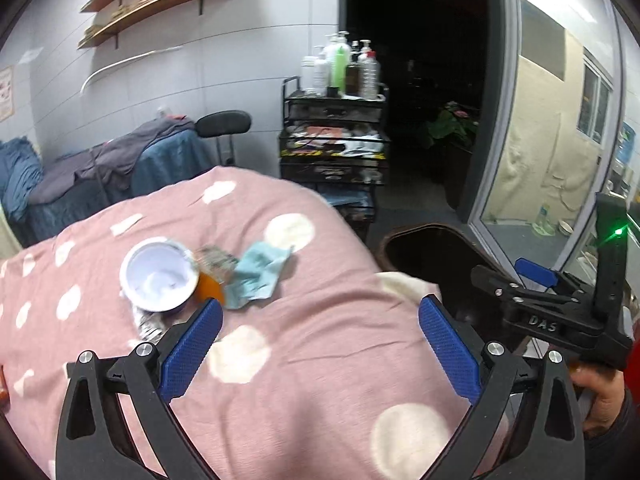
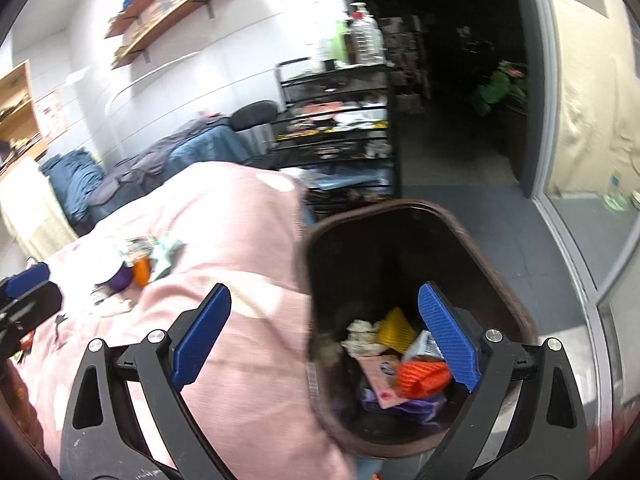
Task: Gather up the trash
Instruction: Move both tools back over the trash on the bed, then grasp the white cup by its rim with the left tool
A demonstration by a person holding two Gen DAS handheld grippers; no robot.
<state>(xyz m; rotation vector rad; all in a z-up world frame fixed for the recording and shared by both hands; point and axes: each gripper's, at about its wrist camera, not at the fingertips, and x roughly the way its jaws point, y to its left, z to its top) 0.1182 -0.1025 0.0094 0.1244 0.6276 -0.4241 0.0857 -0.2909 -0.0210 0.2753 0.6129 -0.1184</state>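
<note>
**Now both grippers hang empty, one over the litter, one over the bin**

From the left wrist view, the left gripper (image 1: 320, 320) hangs above the pink dotted quilt (image 1: 320, 380) with its blue fingers (image 1: 192, 352) spread wide and nothing between them. The remaining litter sits in one small heap just ahead of the left finger: a white cup (image 1: 160, 276) lying with its mouth toward the camera, an orange scrap (image 1: 210, 290) touching it, a crumpled pale-blue wrapper (image 1: 258, 276) and a foil strip (image 1: 148, 326). Wide fingers this near the heap suggest a pick is being lined up, probably on the cup. The right gripper (image 1: 536, 280) shows at the far side, beside the dark bin (image 1: 400, 236).

From the right wrist view, the right gripper (image 2: 324, 320) is also wide and empty, its right finger (image 2: 448, 344) directly above the bin's (image 2: 312, 248) mouth. Inside lie an orange knitted piece (image 2: 424, 376), a yellow scrap (image 2: 396, 330), crumpled paper (image 2: 362, 336) and a pink card (image 2: 380, 384). The bin stands hard against the bed edge, which keeps each carry short.
</note>
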